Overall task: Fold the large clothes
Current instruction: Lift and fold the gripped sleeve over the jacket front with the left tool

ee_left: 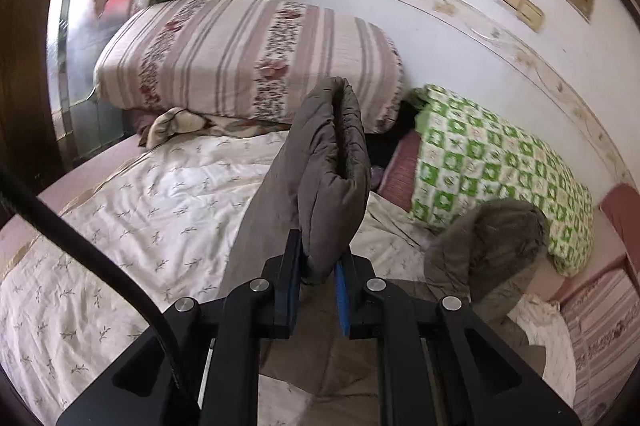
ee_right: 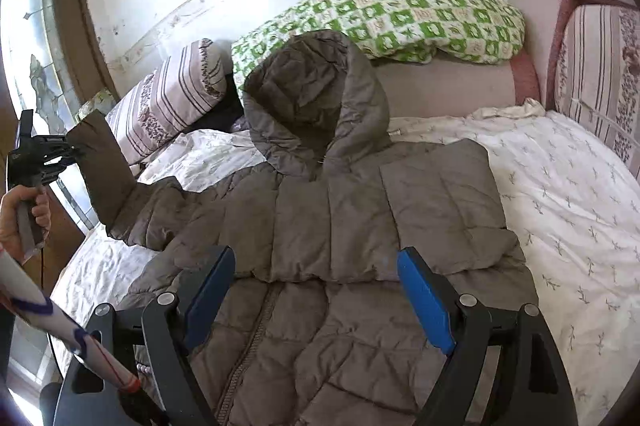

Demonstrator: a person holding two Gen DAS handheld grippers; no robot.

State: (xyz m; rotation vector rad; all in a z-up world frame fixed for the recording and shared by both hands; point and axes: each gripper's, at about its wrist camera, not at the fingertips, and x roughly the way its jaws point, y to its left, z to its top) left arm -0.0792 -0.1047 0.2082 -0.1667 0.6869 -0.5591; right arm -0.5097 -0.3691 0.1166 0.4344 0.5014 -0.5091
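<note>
Up close in the left wrist view, the left gripper point(ee_left: 318, 262) has its blue-padded fingers point(ee_left: 294, 282) pinched together on the cuff end of a grey-brown quilted sleeve point(ee_left: 324, 170). That sleeve stands up from the jaws and droops back down to the bed, held clear of the white sprigged quilt point(ee_left: 120, 210) that covers the mattress. Beyond it, toward the wall-side edge of the bed, lies a long striped floral bolster point(ee_left: 248, 54), and to its right a green-and-white checked pillow point(ee_left: 500, 166). The hood point(ee_left: 488, 246) of the jacket sits low on the right, just in front of the checked pillow.

Next, the right wrist view looks down over the grey-brown hooded puffer jacket point(ee_right: 340, 226), spread front-up in the middle of the bed on the white quilt point(ee_right: 560, 206). Its hood point(ee_right: 316, 98) points toward the wall-side edge and rests against the checked pillow point(ee_right: 400, 18). The sleeve on the right side is folded across the chest. The other sleeve point(ee_right: 108, 178) is lifted off the left edge of the bed by the left gripper point(ee_right: 68, 150), which a person's hand point(ee_right: 24, 214) holds by its handle. The right gripper point(ee_right: 316, 290) hangs above the jacket's lower front with its blue fingers point(ee_right: 424, 302) spread wide and nothing between them
</note>
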